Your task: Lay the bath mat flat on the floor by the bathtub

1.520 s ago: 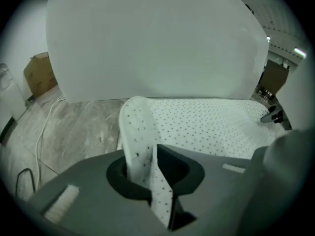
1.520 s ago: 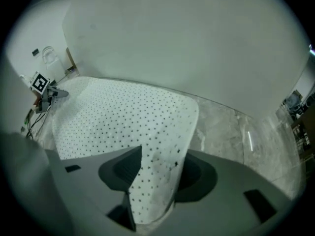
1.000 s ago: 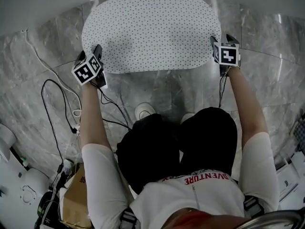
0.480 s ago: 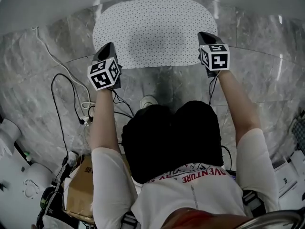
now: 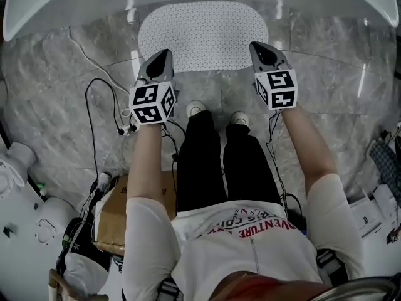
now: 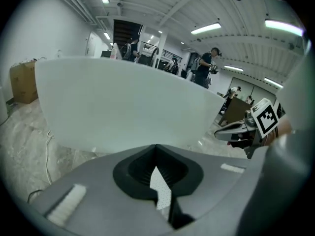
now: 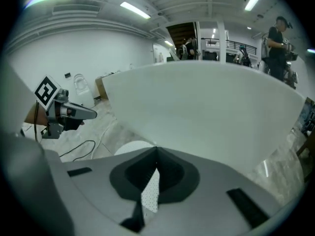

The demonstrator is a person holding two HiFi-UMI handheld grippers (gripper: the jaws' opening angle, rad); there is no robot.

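The white dotted bath mat (image 5: 203, 35) lies spread flat on the marble floor, right against the white bathtub (image 5: 62, 5). Both grippers hang in the air above its near edge and do not touch it. My left gripper (image 5: 160, 56) is shut and empty over the mat's near left corner. My right gripper (image 5: 260, 47) is shut and empty over the near right corner. In the left gripper view the jaws (image 6: 156, 149) meet, and a sliver of mat (image 6: 158, 188) shows below them. The right gripper view shows the same: closed jaws (image 7: 156, 151) with the mat (image 7: 150, 193) underneath.
The tub wall (image 6: 123, 102) fills the view ahead of both grippers. Black and white cables (image 5: 94, 118) trail over the floor at left. A cardboard box (image 5: 113, 215) and white equipment (image 5: 19, 168) sit at lower left. The person's shoes (image 5: 195, 108) stand just short of the mat.
Both grippers have left the mat's near corners and risen toward the camera. The person has stood up from a crouch. The mat stays flat on the floor.
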